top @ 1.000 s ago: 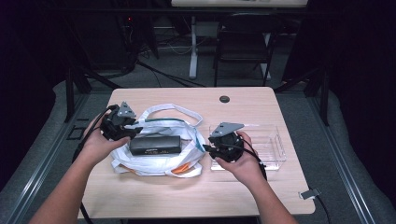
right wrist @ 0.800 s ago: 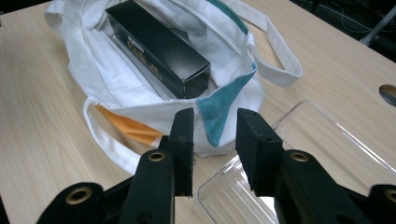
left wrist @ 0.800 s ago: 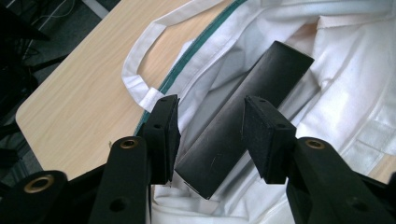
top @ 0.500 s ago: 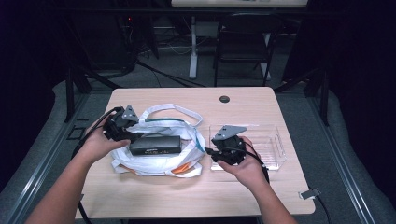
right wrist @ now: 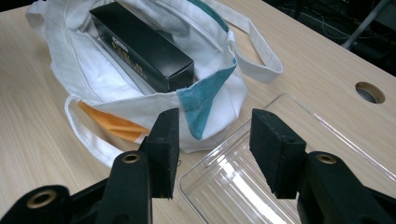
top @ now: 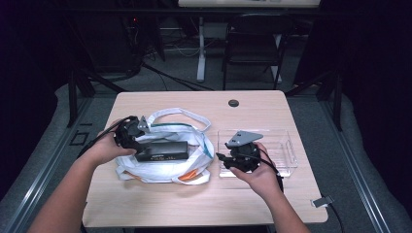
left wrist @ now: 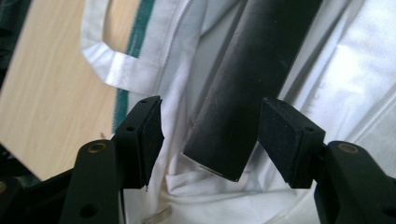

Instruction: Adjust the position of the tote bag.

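Note:
A white tote bag (top: 194, 141) lies open on the wooden table, with a long black box (top: 163, 150) lying in its mouth. My left gripper (top: 131, 138) is at the box's left end. In the left gripper view its jaws (left wrist: 212, 112) have just been opening and stand open around the box's end (left wrist: 252, 70), the pads not pressing it. My right gripper (top: 222, 160) hovers over the near left corner of a clear plastic tray (top: 282, 145). Its jaws (right wrist: 212, 126) have also just been opening; they hold nothing and point at the bag's teal corner (right wrist: 205, 93).
The bag's white strap (right wrist: 261, 51) loops onto the table behind it, and an orange panel (right wrist: 112, 123) shows at its near side. A round cable hole (top: 233, 103) sits near the table's far edge. A chair (top: 252, 43) and a desk leg stand beyond.
My left gripper has sunk toward the box's left end and its jaws are wider. The right gripper's jaws have spread too, while that hand stays over the tray.

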A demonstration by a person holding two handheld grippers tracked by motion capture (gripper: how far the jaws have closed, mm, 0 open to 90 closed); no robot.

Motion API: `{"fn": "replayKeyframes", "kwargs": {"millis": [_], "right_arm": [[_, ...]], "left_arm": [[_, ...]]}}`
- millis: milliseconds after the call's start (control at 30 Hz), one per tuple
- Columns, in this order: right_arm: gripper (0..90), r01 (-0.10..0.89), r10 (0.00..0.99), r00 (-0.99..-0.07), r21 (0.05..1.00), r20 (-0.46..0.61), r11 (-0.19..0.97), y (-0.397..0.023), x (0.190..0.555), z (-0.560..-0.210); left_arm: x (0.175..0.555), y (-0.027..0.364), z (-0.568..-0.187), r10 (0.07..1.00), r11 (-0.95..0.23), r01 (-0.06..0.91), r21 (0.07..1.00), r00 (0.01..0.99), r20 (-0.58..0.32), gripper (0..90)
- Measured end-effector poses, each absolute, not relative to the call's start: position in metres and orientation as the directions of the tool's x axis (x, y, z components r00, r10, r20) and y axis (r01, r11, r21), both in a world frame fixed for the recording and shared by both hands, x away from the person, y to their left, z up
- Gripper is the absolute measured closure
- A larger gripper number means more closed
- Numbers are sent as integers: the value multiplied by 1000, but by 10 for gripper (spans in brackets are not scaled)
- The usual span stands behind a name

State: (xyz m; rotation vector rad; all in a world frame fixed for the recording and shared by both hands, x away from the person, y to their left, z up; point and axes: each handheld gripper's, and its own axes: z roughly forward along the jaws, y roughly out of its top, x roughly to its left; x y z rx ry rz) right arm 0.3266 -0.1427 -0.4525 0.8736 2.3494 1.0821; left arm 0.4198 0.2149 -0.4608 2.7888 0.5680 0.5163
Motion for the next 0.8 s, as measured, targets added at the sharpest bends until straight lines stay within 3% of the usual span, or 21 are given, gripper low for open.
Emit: {"fn": "replayKeyframes", "kwargs": {"millis": [267,800], "right_arm": [[514,391,690,-720,779,-73,490,-145,325,-454],[514,415,713,-697,765,-81,493,-147,324,-458]], "left_arm": [[426,209,-477,380,-916,326,234,890,250,274],[433,193,-491,337,-934,295,201,914,226,262]]}}
